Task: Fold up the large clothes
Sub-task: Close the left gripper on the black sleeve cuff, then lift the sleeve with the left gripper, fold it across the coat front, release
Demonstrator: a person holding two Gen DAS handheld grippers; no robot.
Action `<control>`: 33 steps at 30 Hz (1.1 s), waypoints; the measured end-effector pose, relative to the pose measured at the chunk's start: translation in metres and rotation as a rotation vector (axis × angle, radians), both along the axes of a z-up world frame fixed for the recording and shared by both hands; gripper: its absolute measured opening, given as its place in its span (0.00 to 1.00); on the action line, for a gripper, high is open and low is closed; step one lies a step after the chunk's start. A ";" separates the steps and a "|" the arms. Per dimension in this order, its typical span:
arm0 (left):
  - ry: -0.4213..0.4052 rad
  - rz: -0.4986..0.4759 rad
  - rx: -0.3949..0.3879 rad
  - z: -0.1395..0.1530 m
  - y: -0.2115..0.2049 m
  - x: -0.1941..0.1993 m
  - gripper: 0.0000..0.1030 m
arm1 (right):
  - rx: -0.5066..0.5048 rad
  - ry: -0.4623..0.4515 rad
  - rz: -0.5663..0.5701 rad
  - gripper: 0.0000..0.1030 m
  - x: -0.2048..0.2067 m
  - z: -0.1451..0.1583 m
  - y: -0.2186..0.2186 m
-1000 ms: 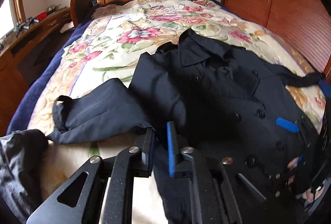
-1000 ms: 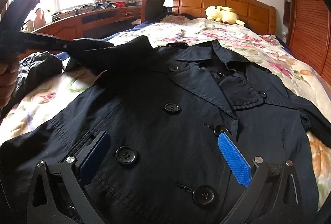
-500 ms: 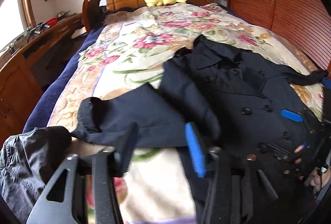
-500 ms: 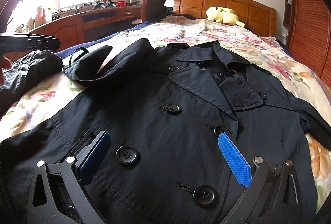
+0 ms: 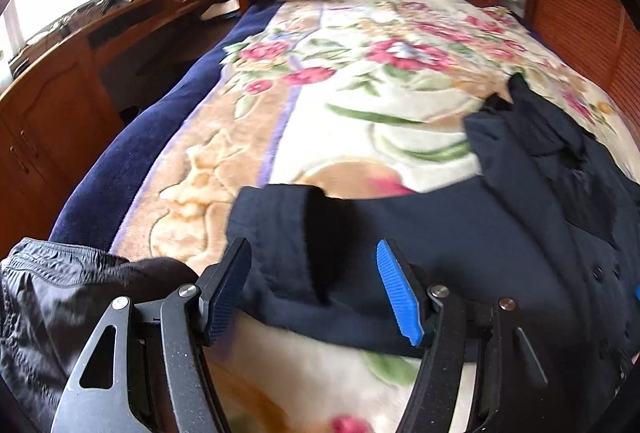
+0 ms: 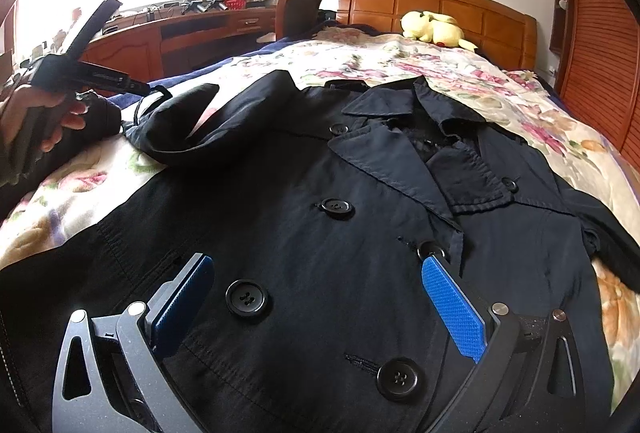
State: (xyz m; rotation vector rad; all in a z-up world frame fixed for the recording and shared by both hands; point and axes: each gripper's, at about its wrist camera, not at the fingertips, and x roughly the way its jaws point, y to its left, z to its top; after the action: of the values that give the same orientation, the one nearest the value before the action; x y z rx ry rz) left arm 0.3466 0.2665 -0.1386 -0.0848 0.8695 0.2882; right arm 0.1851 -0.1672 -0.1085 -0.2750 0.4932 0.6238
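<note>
The left gripper (image 5: 316, 289) has let the sleeve (image 5: 320, 233) drop, jaws just spreading above it; right gripper (image 6: 316, 309) spread over the coat (image 6: 320, 201).

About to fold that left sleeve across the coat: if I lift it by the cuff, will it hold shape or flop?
Likely floppy: the sleeve lies creased and slumped on the floral blanket, so it should drape from the cuff. The coat fabric looks thin and woven, probably light. Its matte surface suggests little slipping between the left gripper pads.

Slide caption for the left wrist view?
Open left tool over the dark coat's sleeve on the floral blanket.
</note>
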 end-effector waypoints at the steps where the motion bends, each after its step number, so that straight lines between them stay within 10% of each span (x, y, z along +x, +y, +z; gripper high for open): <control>1: 0.005 0.013 -0.001 -0.004 0.005 0.004 0.64 | 0.000 0.001 0.001 1.00 0.000 0.000 0.000; 12: 0.025 0.062 -0.017 -0.031 0.017 0.020 0.64 | -0.002 0.002 0.006 1.00 0.003 0.000 0.001; 16: 0.044 0.052 0.037 -0.024 0.007 0.021 0.28 | 0.001 0.002 0.007 1.00 0.003 0.000 0.001; 20: 0.032 0.030 0.062 -0.003 -0.009 0.022 0.10 | 0.010 0.001 0.008 1.00 0.003 0.000 -0.001; 33: -0.157 -0.223 0.097 0.103 -0.157 0.011 0.08 | 0.094 0.054 -0.013 1.00 0.008 0.010 -0.024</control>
State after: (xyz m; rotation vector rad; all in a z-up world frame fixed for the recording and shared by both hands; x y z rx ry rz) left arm 0.3580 0.1091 -0.0357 0.0784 0.7007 0.1125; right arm 0.1936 -0.1909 -0.0986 -0.1666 0.5161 0.6412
